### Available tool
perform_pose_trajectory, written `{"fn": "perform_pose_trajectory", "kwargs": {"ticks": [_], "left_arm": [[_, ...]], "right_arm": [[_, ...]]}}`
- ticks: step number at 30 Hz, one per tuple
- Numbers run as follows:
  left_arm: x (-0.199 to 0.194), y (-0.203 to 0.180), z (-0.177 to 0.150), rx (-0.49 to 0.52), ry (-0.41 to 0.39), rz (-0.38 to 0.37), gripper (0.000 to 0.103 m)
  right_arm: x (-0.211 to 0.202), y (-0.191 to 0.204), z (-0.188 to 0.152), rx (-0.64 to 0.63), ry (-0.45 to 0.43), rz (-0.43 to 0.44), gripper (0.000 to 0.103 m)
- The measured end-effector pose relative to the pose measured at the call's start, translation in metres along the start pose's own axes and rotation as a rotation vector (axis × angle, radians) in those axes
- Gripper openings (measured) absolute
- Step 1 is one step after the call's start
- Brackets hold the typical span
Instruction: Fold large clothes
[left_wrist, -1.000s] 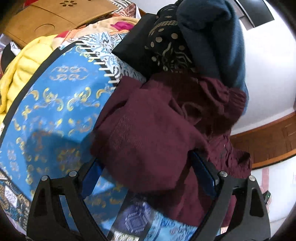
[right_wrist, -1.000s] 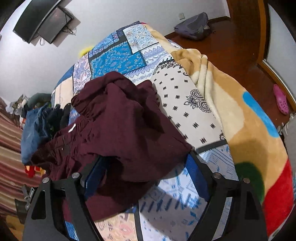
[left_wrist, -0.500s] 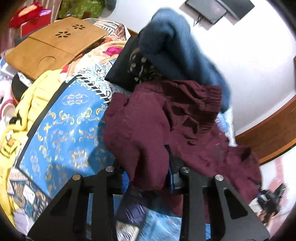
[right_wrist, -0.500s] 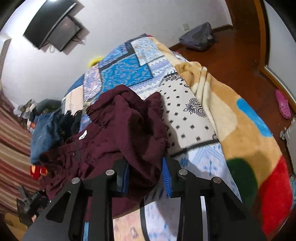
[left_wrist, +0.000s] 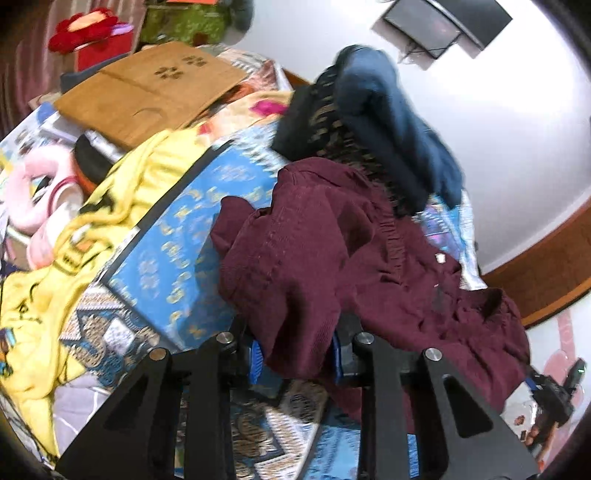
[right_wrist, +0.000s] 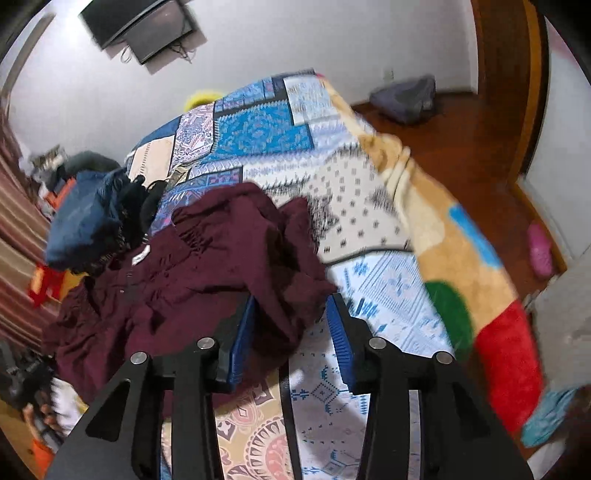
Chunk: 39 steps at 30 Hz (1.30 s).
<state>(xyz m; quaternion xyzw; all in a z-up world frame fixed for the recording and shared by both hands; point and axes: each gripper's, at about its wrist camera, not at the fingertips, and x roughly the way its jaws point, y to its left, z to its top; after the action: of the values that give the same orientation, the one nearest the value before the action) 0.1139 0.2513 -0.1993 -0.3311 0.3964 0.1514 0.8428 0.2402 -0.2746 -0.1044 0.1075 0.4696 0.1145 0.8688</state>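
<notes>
A crumpled maroon garment (left_wrist: 314, 258) lies on the patchwork bedspread (left_wrist: 177, 258). One bunched end hangs between the blue pads of my left gripper (left_wrist: 295, 354), which is shut on it. In the right wrist view the same maroon garment (right_wrist: 221, 266) is heaped to the left. A thick fold of it sits in my right gripper (right_wrist: 291, 321). That gripper's jaws are opening. The cloth still reaches from the left pad to the tip of the right pad, with bedspread (right_wrist: 388, 295) showing below the fold.
A pile of navy and dark patterned clothes (left_wrist: 388, 122) sits just behind the garment near the bed's edge. A wooden lap tray (left_wrist: 147, 92) and a yellow blanket (left_wrist: 55, 288) lie further off. A multicoloured fleece blanket (right_wrist: 461, 258) drapes over the bed's right side, above the wooden floor with a grey bag (right_wrist: 406, 98).
Both grippers went from wide open around the maroon cloth to closed on it, then rose and drew back with it. The right jaws have since widened a little.
</notes>
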Motion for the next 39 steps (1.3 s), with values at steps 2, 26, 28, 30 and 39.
{"fn": "perform_pose_trajectory", "kwargs": {"ticks": [2, 26, 28, 30, 39], "left_arm": [[0.01, 0.007, -0.003, -0.007, 0.036, 0.017, 0.032], [0.062, 0.018, -0.01, -0.255, 0.105, -0.086, 0.04], [0.055, 0.013, -0.01, -0.227, 0.061, -0.072, 0.028], [0.047, 0.012, -0.007, -0.233, 0.038, -0.091, 0.024], [-0.058, -0.043, 0.021, -0.094, -0.175, -0.194, 0.021]], "right_arm": [[-0.011, 0.013, 0.002, -0.065, -0.041, -0.055, 0.052], [0.056, 0.186, -0.036, -0.43, 0.145, 0.196, 0.063], [0.063, 0.196, -0.043, -0.457, 0.167, 0.198, 0.063], [0.069, 0.206, -0.05, -0.501, 0.189, 0.177, 0.063], [0.086, 0.24, -0.077, -0.595, 0.292, 0.212, 0.063]]}}
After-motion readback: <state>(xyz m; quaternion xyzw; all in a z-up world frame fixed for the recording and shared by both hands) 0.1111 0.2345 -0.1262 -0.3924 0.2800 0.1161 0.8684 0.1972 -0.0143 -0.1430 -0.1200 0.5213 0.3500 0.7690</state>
